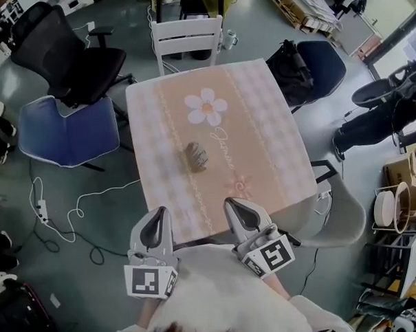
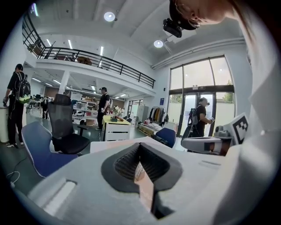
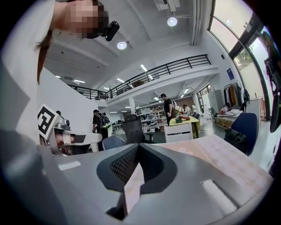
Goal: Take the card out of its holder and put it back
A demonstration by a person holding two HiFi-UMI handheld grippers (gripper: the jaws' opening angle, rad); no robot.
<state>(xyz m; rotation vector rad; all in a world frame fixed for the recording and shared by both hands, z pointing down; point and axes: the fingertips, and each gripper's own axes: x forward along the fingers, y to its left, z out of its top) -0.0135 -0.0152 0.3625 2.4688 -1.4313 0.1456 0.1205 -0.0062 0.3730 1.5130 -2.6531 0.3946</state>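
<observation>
Top of table (image 1: 265, 123) open all round the small dark holder (image 1: 196, 156) at its middle. Near edge free; left gripper (image 1: 160, 213) and right gripper (image 1: 234, 206) sit just over it, jaws together. Far edge blocked by white chair (image 1: 186, 33). Left side crowded by blue chair (image 1: 68, 132), black office chair (image 1: 68, 52); right side by grey chair (image 1: 340, 216), dark chair (image 1: 323, 60) with bag (image 1: 291, 69). Loose cables (image 1: 61, 221) on floor (image 1: 86, 280) left of table.
</observation>
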